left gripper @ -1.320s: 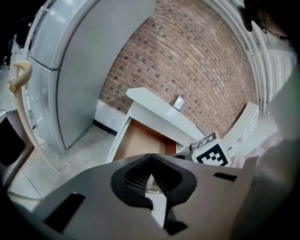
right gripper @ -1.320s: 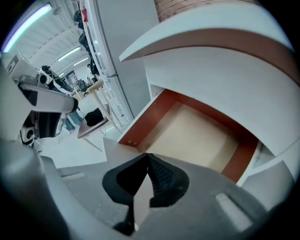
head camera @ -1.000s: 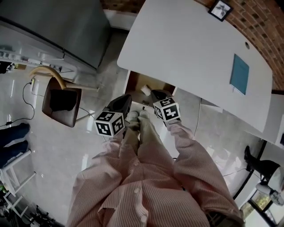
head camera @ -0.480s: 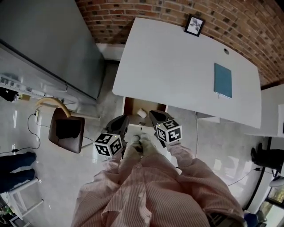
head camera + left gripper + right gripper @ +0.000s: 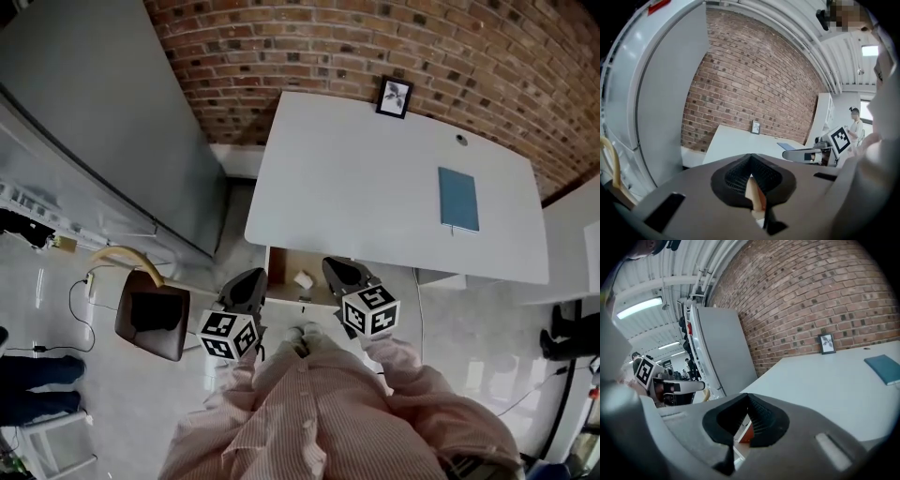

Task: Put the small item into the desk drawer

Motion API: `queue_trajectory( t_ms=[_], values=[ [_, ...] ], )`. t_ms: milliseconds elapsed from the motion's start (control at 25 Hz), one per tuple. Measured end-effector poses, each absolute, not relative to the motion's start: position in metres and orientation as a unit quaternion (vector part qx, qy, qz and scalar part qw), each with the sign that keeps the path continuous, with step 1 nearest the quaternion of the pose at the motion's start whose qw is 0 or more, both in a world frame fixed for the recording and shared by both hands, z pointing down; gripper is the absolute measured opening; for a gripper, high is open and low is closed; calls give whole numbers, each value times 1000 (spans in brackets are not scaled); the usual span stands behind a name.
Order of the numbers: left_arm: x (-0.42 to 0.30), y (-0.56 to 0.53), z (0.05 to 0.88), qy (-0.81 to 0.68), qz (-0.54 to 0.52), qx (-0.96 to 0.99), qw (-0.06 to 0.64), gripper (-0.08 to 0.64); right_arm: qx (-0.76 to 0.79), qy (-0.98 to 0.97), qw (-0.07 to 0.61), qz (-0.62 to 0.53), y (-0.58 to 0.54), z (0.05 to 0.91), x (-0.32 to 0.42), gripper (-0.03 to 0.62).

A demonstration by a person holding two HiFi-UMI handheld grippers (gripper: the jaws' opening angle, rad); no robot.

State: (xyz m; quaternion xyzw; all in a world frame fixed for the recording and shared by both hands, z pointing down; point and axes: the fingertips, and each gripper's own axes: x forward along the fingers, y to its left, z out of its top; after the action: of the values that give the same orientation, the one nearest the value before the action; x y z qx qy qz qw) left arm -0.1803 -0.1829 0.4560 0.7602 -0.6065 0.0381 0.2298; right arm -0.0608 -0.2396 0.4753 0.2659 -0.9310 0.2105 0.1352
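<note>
The white desk (image 5: 375,187) has its drawer (image 5: 281,267) pulled out below the near edge, showing a wooden inside. A small white item (image 5: 303,279) lies in the drawer. My left gripper (image 5: 249,281) hangs at the drawer's left front corner and my right gripper (image 5: 334,270) at its right front corner. Both are shut with nothing in them. In the left gripper view the shut jaws of the left gripper (image 5: 751,161) leave only a slit, with wood showing through. The right gripper view shows the right gripper (image 5: 747,403) shut the same way.
A framed picture (image 5: 395,96) and a blue notebook (image 5: 457,199) lie on the desk. A brick wall (image 5: 328,47) runs behind it. A grey cabinet (image 5: 94,122) stands at the left, and a brown chair (image 5: 150,323) sits left of my left gripper.
The head view has lifted and pulled back, so more of the brick wall shows. Both grippers stay shut at the drawer's front corners. The item still lies in the drawer.
</note>
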Motion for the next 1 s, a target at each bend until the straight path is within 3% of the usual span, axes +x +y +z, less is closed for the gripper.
queue_trajectory(
  t_ms=[520, 1000],
  values=[
    [-204, -179, 397, -651, -9, 741, 165, 0, 304, -934, 38, 186, -263, 401, -44, 6],
    [-217, -181, 382, -667, -15, 732, 137, 0, 318, -936, 32, 144, -272, 382, -41, 6]
  ],
)
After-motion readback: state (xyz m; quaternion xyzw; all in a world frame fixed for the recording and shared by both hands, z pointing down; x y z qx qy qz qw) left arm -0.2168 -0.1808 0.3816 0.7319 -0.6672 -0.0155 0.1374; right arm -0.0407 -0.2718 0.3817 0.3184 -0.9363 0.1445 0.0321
